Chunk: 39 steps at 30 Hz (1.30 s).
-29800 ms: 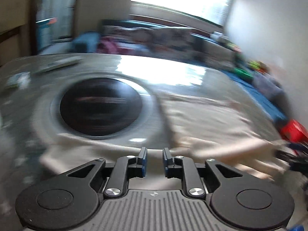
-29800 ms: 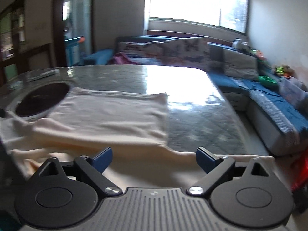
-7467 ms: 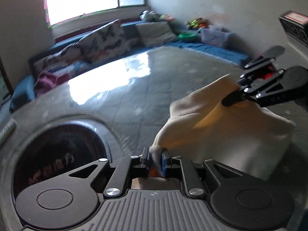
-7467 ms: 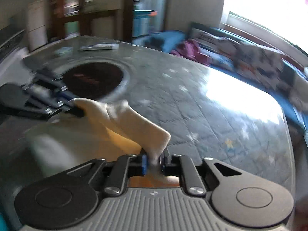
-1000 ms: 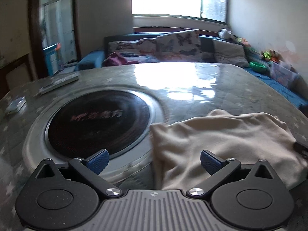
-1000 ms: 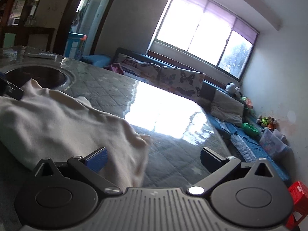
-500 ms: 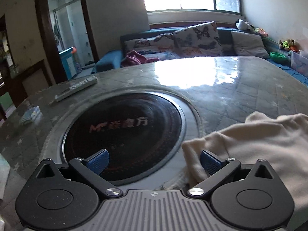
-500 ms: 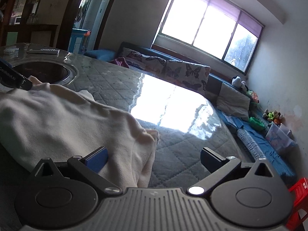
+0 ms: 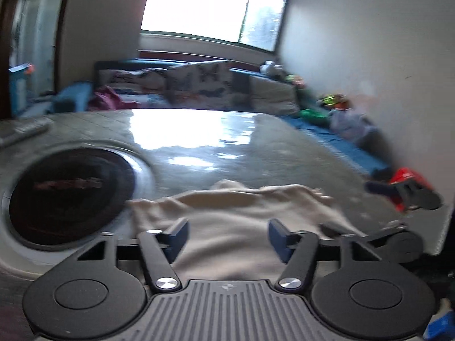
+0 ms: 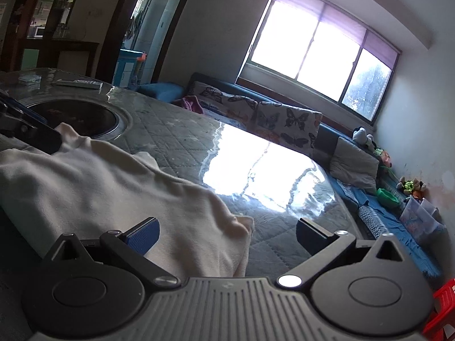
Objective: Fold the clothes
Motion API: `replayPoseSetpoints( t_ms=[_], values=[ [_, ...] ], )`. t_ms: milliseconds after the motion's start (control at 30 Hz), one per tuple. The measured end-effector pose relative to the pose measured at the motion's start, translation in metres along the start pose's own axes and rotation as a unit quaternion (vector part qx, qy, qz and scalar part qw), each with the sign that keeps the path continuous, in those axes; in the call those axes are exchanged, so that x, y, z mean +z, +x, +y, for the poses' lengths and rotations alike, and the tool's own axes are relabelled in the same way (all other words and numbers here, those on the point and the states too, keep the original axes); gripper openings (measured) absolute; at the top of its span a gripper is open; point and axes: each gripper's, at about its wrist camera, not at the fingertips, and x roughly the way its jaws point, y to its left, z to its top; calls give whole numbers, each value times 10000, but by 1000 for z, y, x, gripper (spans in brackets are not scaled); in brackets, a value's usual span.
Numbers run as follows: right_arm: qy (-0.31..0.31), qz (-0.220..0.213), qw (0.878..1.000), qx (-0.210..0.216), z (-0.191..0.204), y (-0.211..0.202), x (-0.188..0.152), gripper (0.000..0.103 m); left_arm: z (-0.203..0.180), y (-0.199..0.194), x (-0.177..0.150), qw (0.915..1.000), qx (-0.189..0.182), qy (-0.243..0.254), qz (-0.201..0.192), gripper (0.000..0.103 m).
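A cream garment (image 9: 227,213) lies loosely folded on the grey quilted table (image 9: 270,153), to the right of the round hob. My left gripper (image 9: 227,236) hangs over the garment's near left part. Its jaws are closing, with cloth lying between the blue pads (image 9: 177,236), which stand apart and do not press on it. In the right wrist view the garment (image 10: 113,187) fills the left side, and my right gripper (image 10: 226,236) stands open over its right corner. Each gripper shows in the other's view: the right gripper (image 9: 349,207) and the left gripper (image 10: 42,128).
A black round hob (image 9: 68,193) is set into the table left of the garment. A remote control (image 10: 79,83) and a small packet (image 10: 30,79) lie beyond it. A blue sofa with butterfly cushions (image 10: 284,119) runs behind the table. A red stool (image 10: 443,309) stands at the right.
The left wrist view has swung right, from over the hob to over the garment, and the left jaws have narrowed. The right gripper has hardly moved and stays open.
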Motion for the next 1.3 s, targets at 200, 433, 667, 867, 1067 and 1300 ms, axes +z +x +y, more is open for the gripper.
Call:
replayPoseSetpoints(
  t_ms=[200, 433, 667, 867, 1067, 1300],
  values=[
    [20, 69, 10000, 24, -1, -1, -5, 103, 13, 29, -13, 9981, -246, -503, 264, 50],
    [18, 80, 10000, 35, 0, -1, -7, 103, 24, 10, -26, 9993, 36, -322, 165, 51],
    [-66, 121, 9999, 40, 2, -2, -11, 103, 25, -12, -41, 9999, 105, 25, 41, 50],
    [-148, 89, 9999, 13, 2, -7, -8, 103, 16, -21, -34, 9999, 87, 96, -66, 50],
    [-139, -71, 9997, 179, 13, -7, 3, 103, 5, -12, -16, 9994, 48, 172, -291, 46],
    [-159, -42, 9995, 275, 18, -4, -2, 103, 4, 4, -35, 9986, 202, 444, 179, 35]
  ],
)
